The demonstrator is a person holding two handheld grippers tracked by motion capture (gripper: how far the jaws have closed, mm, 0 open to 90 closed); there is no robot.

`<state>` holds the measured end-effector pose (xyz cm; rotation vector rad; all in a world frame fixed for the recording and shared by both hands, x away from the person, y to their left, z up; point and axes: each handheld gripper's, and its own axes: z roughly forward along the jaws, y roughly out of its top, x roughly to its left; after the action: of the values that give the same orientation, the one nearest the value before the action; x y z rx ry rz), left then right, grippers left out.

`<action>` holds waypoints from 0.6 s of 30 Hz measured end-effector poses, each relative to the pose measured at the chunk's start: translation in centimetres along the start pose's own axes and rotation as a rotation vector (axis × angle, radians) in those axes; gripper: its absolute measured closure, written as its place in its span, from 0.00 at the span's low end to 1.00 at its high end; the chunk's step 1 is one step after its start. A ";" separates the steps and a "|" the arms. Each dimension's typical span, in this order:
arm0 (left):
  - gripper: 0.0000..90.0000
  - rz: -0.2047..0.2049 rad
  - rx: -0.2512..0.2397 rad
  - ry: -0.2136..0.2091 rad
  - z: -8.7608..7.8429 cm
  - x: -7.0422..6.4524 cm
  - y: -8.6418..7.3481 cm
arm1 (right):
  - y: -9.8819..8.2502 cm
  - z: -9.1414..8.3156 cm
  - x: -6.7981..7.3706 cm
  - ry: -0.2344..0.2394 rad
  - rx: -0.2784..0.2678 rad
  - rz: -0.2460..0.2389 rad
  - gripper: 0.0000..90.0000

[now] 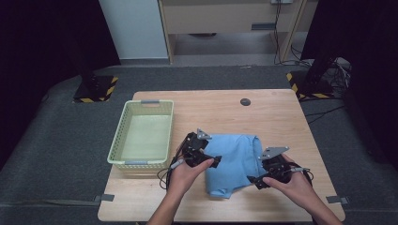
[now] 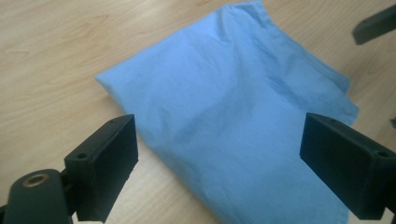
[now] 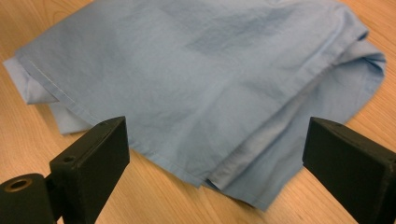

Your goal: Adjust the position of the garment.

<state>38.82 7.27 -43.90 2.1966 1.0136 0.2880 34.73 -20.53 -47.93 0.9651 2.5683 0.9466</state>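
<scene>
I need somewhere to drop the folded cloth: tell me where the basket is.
In the high view, the pale green basket sits on the table's left side, just left of the left gripper and the folded blue cloth.

surface: wooden table (image 1: 281,117) | on it: blue cloth (image 1: 234,161), basket (image 1: 119,140), black disc (image 1: 245,101)

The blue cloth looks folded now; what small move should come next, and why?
Probably lower both grippers and pinch the folded blue cloth at its two sides. The left gripper and right gripper are open above it, holding nothing, and the empty basket stands just beside it.
</scene>
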 end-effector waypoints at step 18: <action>0.20 -0.031 -0.003 0.031 0.7 2.5 4.0 | -1.1 0.1 -0.6 -0.025 0.016 0.031 0.10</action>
<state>43.12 6.92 -41.97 2.1778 1.0624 0.3104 34.64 -21.47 -48.73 1.0177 2.5513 0.9176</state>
